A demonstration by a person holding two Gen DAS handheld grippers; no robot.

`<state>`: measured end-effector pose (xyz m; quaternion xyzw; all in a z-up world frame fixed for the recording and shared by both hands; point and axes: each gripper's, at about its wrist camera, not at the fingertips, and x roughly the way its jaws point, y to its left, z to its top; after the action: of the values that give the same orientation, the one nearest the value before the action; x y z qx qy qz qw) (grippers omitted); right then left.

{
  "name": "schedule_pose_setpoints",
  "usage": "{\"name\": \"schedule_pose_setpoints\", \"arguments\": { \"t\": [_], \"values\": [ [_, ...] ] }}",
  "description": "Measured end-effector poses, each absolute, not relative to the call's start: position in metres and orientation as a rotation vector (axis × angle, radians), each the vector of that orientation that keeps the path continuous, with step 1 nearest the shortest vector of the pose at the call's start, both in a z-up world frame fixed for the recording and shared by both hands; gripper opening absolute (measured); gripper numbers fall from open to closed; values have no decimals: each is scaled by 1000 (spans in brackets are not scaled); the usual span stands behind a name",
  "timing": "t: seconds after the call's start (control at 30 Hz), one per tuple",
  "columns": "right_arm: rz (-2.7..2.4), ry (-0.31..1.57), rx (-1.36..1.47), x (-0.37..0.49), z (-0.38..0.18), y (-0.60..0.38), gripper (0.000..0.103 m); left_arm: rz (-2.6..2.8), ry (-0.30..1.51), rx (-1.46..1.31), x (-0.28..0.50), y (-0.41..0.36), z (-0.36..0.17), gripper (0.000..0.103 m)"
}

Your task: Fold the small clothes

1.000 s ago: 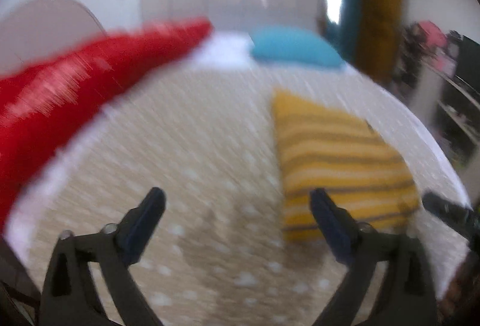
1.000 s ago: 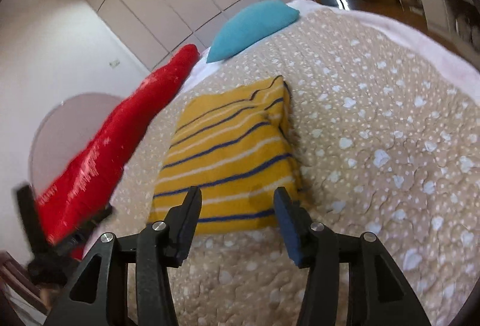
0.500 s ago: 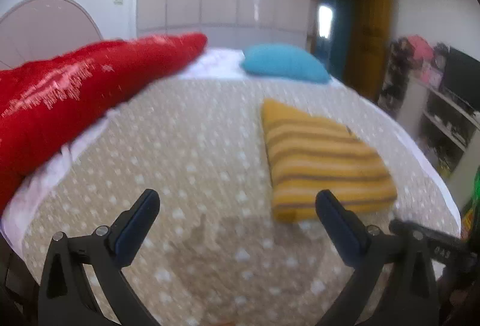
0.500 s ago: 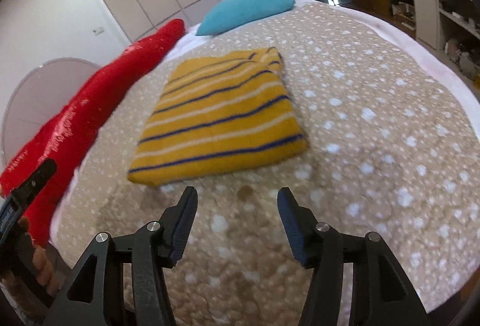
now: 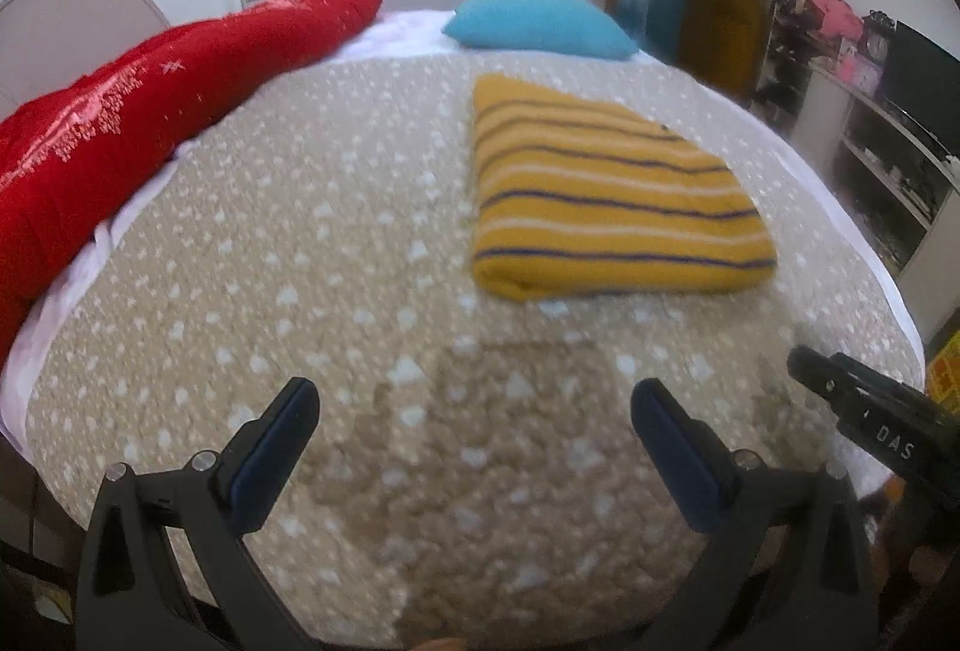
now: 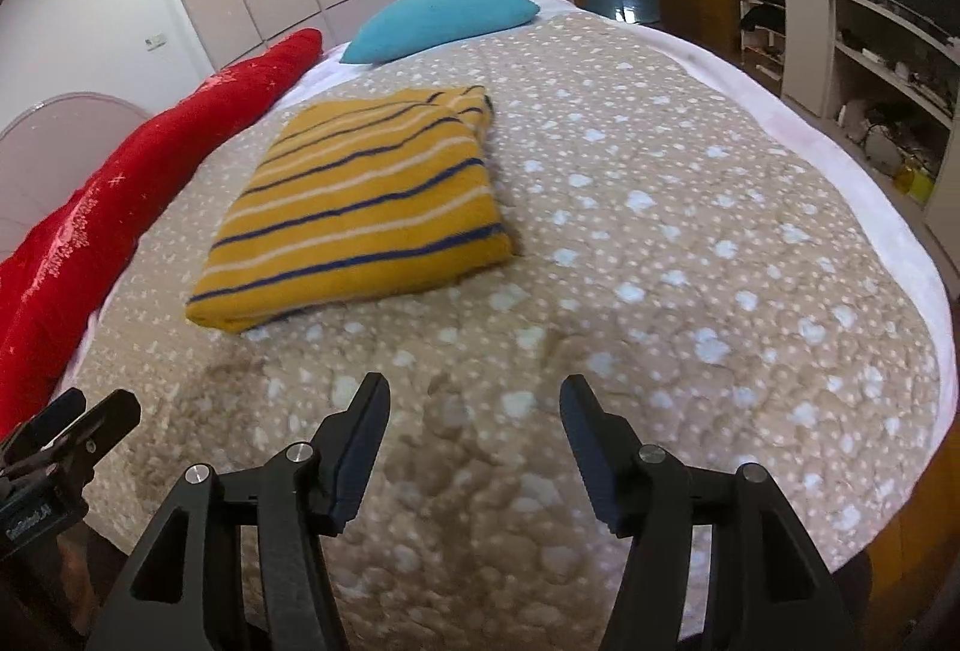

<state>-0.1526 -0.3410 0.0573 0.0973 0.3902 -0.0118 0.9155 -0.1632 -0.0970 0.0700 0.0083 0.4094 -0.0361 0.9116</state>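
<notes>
On the bed [image 6: 690, 207] your striped garment [image 6: 360, 207] lies folded short of the blue pillow [image 6: 444, 18], fold looks done, left gripper [image 5: 474, 411] wide and empty, right gripper [image 6: 474, 405] just opening, nothing between—next, fetch another piece.

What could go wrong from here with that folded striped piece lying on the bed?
1. The yellow striped garment already lies folded; both claws, left claw and right claw, are empty and short of it, so a grab at one layer could undo the fold.
2. The fleece blanket is soft and lumpy; fingertips may pinch it along with the garment.
3. The claws sit close side by side and could knock together.
</notes>
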Motion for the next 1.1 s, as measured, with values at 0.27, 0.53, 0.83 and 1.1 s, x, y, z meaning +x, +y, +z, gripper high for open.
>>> {"name": "schedule_pose_setpoints", "arguments": {
  "t": [0.27, 0.53, 0.83, 1.1],
  "values": [
    [-71, 769, 134, -171, 62, -343, 67, -90, 855, 31, -173, -106, 72, 103],
    [-82, 774, 129, -171, 54, -344, 68, -92, 869, 45, -170, -108, 64, 103],
    [-121, 753, 139, -160, 41, -352, 68, -76, 966, 45, -145, -100, 26, 103],
    [-128, 761, 51, -145, 30, -344, 75, -69, 985, 66, -131, -103, 7, 103]
  ]
}}
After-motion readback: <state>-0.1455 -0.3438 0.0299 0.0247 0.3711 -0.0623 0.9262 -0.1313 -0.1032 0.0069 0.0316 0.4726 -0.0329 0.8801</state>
